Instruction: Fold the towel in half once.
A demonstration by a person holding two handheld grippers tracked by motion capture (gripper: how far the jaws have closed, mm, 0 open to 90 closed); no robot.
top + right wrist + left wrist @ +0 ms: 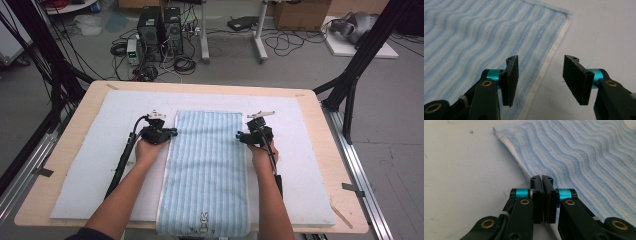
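Towel (207,170): blue-striped, flat, lengthwise down the middle of the white mat (100,165); its near end hangs over the near edge of the bench (65,150).
Towel, far end: stops short of the mat's far edge, with both far corners on the mat.
Towel mark: the high view shows a small rabbit figure at the near end.
Left gripper (172,133): at the towel's left edge, near the far left corner, held in the person's left hand (148,150).
Left gripper state: clenched; in the left gripper view (542,178) the 2 jaws stand pressed together over the towel's (579,160) white hem. Whether cloth is nipped between the pads cannot be told.
Right gripper (240,135): at the towel's right edge, near the far right corner, held in the right hand (264,156).
Right gripper state: released; in the right gripper view (540,65) the 2 jaws stand apart and straddle the hem of the towel (474,37), 1 over the stripes, 1 over bare mat (604,32). The pads do not press on the cloth.
High view extra: both forearms, trailing cables, bench outline, floor clutter beyond the far edge.
Gripper views extra: jaw spacing and hem detail, too small to read from above.
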